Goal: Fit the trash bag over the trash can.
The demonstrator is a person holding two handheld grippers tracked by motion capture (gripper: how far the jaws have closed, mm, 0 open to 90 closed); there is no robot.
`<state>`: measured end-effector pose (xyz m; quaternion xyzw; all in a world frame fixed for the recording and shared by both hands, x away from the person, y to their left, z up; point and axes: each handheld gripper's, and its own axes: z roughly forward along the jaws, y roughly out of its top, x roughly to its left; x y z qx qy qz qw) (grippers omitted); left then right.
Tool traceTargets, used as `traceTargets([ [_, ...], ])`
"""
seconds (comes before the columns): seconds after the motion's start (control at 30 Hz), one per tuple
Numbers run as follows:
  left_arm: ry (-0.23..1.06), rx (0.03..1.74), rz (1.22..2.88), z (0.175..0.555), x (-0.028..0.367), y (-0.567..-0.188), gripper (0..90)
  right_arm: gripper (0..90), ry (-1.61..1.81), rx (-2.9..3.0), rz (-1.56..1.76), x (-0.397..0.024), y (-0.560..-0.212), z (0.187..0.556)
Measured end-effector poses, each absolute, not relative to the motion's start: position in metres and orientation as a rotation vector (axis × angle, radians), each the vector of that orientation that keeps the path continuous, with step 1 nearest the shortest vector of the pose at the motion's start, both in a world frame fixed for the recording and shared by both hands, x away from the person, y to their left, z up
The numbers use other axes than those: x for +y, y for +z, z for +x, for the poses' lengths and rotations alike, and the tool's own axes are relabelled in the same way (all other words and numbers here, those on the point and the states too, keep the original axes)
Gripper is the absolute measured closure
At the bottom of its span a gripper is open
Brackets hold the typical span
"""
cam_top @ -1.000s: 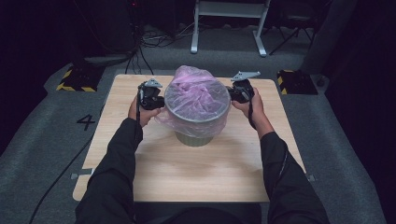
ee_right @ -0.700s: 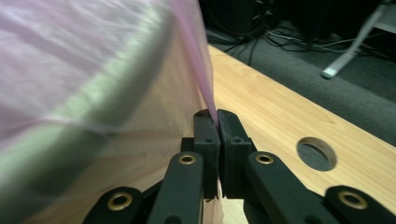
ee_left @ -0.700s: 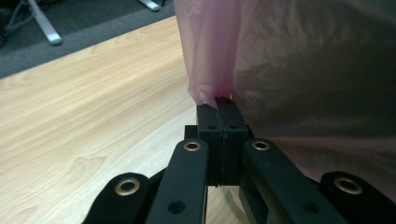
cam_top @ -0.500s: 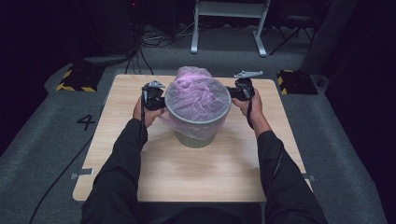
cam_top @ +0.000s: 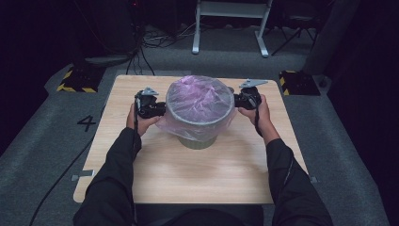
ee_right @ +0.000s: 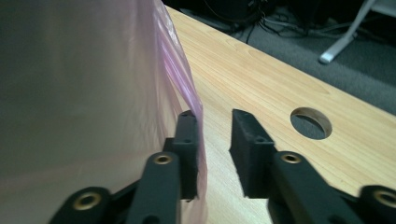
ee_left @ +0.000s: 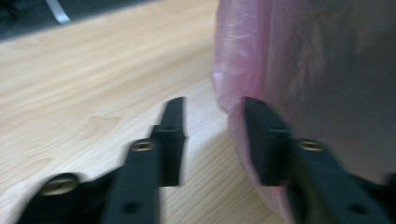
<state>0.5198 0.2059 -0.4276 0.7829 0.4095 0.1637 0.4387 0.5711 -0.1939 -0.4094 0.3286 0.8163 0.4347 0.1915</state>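
A grey bin (cam_top: 199, 140) stands mid-table on the wooden table (cam_top: 188, 174), lined with a translucent pink bag (cam_top: 200, 101) whose skirt hangs over the rim. My left gripper (cam_top: 157, 109) is at the bin's left side and my right gripper (cam_top: 239, 100) at its right side. In the left gripper view the left gripper (ee_left: 215, 137) is open, with the bag's edge (ee_left: 243, 56) hanging beside the right jaw. The right gripper (ee_right: 215, 149) is open too, and the bag's film (ee_right: 177, 70) drapes against its left jaw.
A round hole (ee_right: 311, 122) is cut in the tabletop just right of the bin. Behind the table stand a white frame (cam_top: 230, 28), floor cables (cam_top: 141, 42) and two yellow-black striped blocks (cam_top: 75, 80) (cam_top: 299, 80). Bare wood lies in front of the bin.
Both grippers have come down and slightly toward the person along the bin's sides. The bag's skirt sits lower over the rim and its top bulges less.
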Motion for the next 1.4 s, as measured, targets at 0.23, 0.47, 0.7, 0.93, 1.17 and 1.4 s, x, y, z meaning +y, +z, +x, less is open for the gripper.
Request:
traceTargets([
  [0.23,0.488,1.049,1.785,0.494,0.236,-0.418,31.8,41.5,1.175,2.243,0.908,-0.211,-0.404,0.557],
  [0.47,0.529,0.858,1.833,0.459,0.245,-0.403,28.5,35.7,1.150,2.182,0.917,-0.236,-0.393,0.541],
  [0.7,0.462,0.727,1.983,0.425,0.226,-0.409,22.8,30.4,1.139,2.211,0.852,-0.254,-0.393,0.522],
  [0.93,0.451,0.691,2.075,0.418,0.200,-0.426,22.7,25.0,1.151,2.372,0.549,-0.232,-0.397,0.488],
  [1.17,0.519,0.697,2.088,0.425,0.182,-0.435,32.3,29.6,1.153,2.352,0.550,-0.209,-0.403,0.488],
  [1.4,0.579,0.716,2.082,0.434,0.181,-0.437,72.3,77.3,1.125,2.403,0.481,-0.195,-0.419,0.493],
])
